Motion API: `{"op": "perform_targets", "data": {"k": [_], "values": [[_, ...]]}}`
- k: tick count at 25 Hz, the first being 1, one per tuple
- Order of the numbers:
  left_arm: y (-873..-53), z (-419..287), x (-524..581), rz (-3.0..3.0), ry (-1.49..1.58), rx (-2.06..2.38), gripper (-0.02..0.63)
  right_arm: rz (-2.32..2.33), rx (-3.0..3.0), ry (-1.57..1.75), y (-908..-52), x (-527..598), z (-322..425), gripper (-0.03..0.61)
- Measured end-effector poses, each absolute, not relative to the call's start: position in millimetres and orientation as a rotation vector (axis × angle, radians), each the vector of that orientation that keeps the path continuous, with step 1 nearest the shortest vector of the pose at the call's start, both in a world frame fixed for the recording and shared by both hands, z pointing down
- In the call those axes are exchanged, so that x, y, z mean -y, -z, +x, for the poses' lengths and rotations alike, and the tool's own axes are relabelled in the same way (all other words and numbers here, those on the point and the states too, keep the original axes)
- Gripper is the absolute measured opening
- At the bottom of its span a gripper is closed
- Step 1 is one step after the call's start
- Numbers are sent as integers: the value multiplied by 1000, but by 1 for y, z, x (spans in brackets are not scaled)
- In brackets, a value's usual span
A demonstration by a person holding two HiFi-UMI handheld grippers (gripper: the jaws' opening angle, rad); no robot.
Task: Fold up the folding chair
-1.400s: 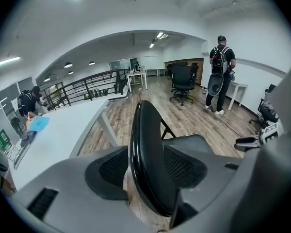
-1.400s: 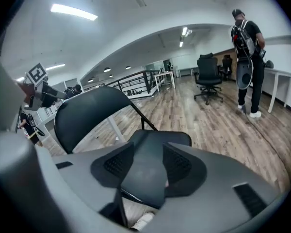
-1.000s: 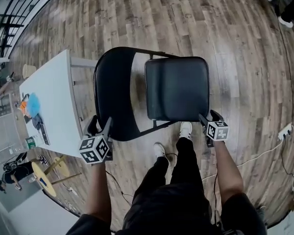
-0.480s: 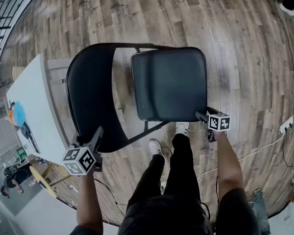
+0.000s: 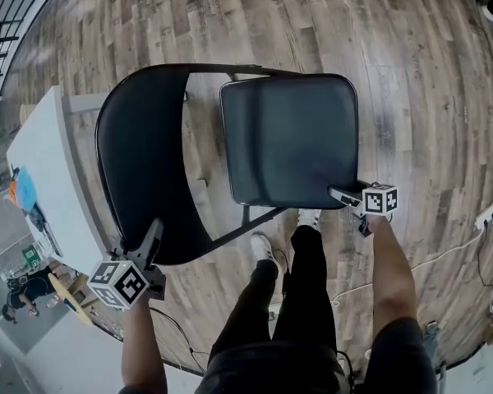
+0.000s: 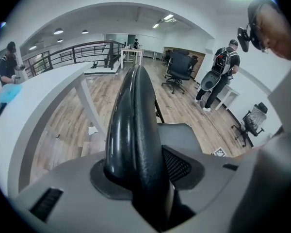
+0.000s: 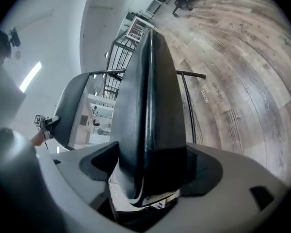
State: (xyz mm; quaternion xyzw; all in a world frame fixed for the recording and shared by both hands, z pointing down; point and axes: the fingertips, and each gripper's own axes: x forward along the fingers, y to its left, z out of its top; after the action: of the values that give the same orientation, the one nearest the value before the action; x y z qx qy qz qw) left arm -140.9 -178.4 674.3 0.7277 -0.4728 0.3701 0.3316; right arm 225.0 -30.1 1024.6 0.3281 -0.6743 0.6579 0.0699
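The black folding chair stands unfolded on the wood floor, its curved backrest (image 5: 140, 162) at the left and its padded seat (image 5: 292, 142) at the right. My left gripper (image 5: 150, 238) sits over the backrest's near edge. Its jaws are closing, and the backrest rim (image 6: 136, 120) fills the gap between them at the left gripper (image 6: 141, 181). My right gripper (image 5: 347, 195) straddles the seat's near right corner. Its jaws are opening, with the seat (image 7: 150, 106) edge-on between them at the right gripper (image 7: 148, 178). The backrest (image 7: 70, 106) shows beyond the seat.
A white table (image 5: 49, 171) stands close against the chair's left side. The person's legs and shoes (image 5: 264, 250) are just in front of the chair. A cable (image 5: 444, 257) and power strip (image 5: 483, 216) lie on the floor at right. People (image 6: 223, 74) and an office chair (image 6: 179, 69) stand farther off.
Both grippers have sunk toward the chair. The left one has settled over the backrest's edge, and the right one has slid over the seat's corner.
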Motion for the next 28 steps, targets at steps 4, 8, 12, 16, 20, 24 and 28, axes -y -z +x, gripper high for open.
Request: {"op": "perform_targets", "data": {"k": [4,8,12,16,20,24,28], "values": [[-674,-141,177,1894,-924,1212,168,997,2004,-2024,-1023,31,226,377],[-667,-134,175,1881,-881,1189,141,972,1997,-2050,-1019,31,227,377],[-646,-121,178,1876,-862,1180,114,959,2064,-2050,-996,42,227,339],[-624,-119,175,1874,-817,1155,86,980,2113,-2067,-961,42,218,313],[-603,-125,178,1884,-729,1175,64,964,2211,-2087,-920,63,212,273],[-578,-139,178,1903,-686,1223,64,868,2298,-2097,-860,82,189,250],[-551,-159,180,1931,-628,1253,64,747,2393,-2056,-804,90,144,250]]}}
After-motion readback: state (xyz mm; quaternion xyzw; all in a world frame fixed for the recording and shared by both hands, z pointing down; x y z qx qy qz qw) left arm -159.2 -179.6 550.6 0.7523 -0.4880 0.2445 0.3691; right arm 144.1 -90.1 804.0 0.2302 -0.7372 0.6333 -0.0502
